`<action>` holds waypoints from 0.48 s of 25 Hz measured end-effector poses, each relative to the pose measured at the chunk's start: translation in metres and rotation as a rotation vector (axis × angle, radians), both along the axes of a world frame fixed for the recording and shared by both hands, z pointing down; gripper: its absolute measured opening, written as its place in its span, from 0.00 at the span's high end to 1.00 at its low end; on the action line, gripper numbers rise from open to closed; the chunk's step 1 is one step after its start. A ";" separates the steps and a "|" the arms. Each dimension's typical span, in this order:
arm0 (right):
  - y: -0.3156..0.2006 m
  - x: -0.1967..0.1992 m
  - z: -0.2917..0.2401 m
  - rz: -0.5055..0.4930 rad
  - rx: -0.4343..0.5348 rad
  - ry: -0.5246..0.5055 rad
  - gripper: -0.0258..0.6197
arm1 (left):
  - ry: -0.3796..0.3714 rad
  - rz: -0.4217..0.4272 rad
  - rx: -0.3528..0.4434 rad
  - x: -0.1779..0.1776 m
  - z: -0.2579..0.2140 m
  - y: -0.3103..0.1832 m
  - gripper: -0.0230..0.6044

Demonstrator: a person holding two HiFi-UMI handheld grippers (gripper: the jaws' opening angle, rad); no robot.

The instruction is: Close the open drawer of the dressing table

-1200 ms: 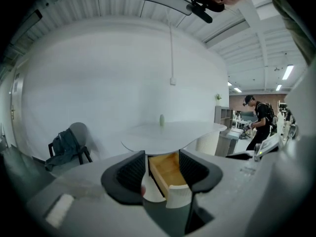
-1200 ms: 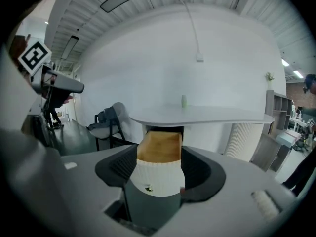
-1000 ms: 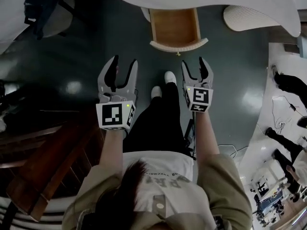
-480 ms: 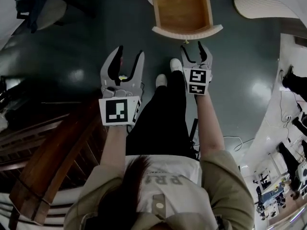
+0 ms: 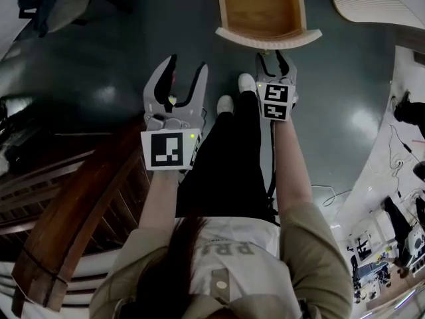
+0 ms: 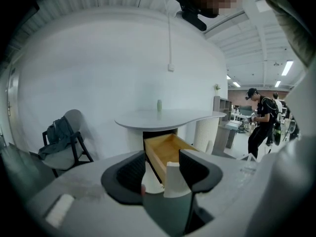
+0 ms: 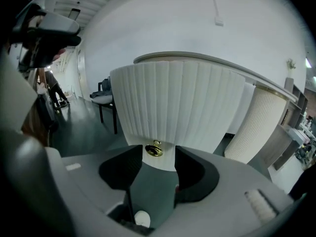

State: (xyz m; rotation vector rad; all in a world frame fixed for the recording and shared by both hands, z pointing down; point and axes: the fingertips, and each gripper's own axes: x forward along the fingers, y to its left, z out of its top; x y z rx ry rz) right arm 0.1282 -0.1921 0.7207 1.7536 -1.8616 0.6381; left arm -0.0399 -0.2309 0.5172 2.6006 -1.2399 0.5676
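The drawer (image 5: 262, 5) stands pulled out, with a wooden inside and a white ribbed front (image 5: 269, 40). My right gripper (image 5: 273, 58) is right at that front. In the right gripper view its jaws (image 7: 154, 164) have just been closing and stand either side of the brass knob (image 7: 154, 149), just short of it, not pressing on it. My left gripper (image 5: 186, 68) hangs to the left of the drawer, open and empty. The left gripper view shows its jaws (image 6: 160, 158) aimed at the drawer (image 6: 168, 152) under the grey tabletop (image 6: 168, 116).
A chair with a dark garment (image 6: 64, 142) stands left of the table. A ribbed white pedestal (image 7: 261, 122) is at the right. Dark wooden furniture (image 5: 73, 211) runs along my left side. A person in black (image 6: 261, 120) stands far right. My white shoes (image 5: 247, 82) are under the drawer front.
The right gripper has come forward up to the drawer front and its jaws have narrowed. The left gripper has moved forward a little and stayed open.
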 end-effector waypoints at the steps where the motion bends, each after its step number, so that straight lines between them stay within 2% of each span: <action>1: 0.000 0.000 0.001 0.004 -0.001 -0.007 0.64 | -0.001 -0.004 0.001 -0.001 0.001 -0.001 0.60; 8: -0.004 -0.005 0.001 -0.017 0.017 -0.014 0.78 | -0.001 -0.034 -0.001 -0.002 0.004 -0.005 0.60; 12: -0.004 -0.007 0.000 -0.040 0.024 -0.032 0.79 | -0.001 -0.048 0.008 -0.001 0.007 -0.006 0.60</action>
